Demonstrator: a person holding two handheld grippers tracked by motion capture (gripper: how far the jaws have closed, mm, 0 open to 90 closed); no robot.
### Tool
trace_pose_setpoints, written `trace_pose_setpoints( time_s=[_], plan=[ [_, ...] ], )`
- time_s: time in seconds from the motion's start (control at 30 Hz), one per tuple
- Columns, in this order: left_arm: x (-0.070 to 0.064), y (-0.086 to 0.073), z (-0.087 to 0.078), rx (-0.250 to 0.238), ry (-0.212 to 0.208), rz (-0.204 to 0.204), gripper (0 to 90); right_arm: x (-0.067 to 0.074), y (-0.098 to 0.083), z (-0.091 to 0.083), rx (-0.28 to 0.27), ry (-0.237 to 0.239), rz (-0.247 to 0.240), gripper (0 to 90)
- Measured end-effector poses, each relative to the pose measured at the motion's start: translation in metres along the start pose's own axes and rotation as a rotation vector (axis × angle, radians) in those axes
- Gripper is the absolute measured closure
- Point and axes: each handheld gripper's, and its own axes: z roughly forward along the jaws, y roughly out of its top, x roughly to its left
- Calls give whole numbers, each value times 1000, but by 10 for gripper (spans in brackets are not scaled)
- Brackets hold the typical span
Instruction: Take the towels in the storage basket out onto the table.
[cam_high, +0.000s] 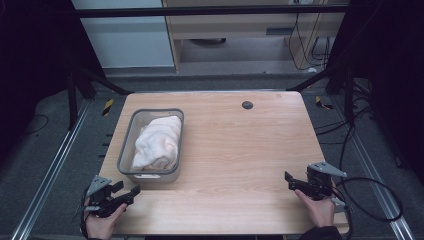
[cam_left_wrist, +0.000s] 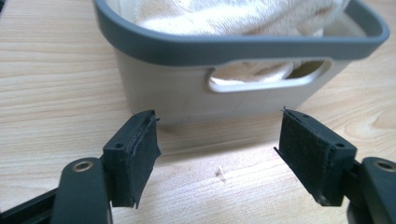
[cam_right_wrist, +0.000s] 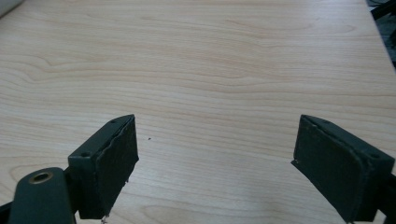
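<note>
A grey plastic basket (cam_high: 126, 145) stands on the left half of the wooden table (cam_high: 235, 150), and a cream towel (cam_high: 157, 141) lies bundled inside it. My left gripper (cam_high: 126, 192) rests at the table's near left corner, just in front of the basket, open with nothing between its jaws. In the left gripper view the basket's (cam_left_wrist: 187, 93) near wall with its handle slot is close ahead, the towel (cam_left_wrist: 233, 16) above the rim, and the left gripper (cam_left_wrist: 217, 149) is apart from it. My right gripper (cam_high: 290, 181) sits at the near right, open over bare wood (cam_right_wrist: 215, 70), the right gripper (cam_right_wrist: 215, 163) empty.
A small dark round grommet (cam_high: 247, 105) is set in the table's far side. Black cables (cam_high: 370, 195) loop off the right edge. Metal frame rails run along both sides on the grey floor.
</note>
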Motion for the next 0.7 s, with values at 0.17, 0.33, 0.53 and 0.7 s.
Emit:
trace_pose_setpoints(
  time_s=[0.17, 0.33, 0.53, 0.7],
  plan=[
    [0, 7, -12, -53, -2, 0, 310, -1, -1, 0, 3, -13, -6, 138],
    [-3, 14, -17, -64, -17, 15, 325, 3, -2, 0, 1, -6, -3, 138],
    [-8, 26, -22, -84, -26, 37, 326, 9, -1, -1, 0, -17, -36, 136],
    [-9, 35, -25, -83, -38, 47, 316, 21, -2, 0, 7, -8, -87, 136]
  ],
)
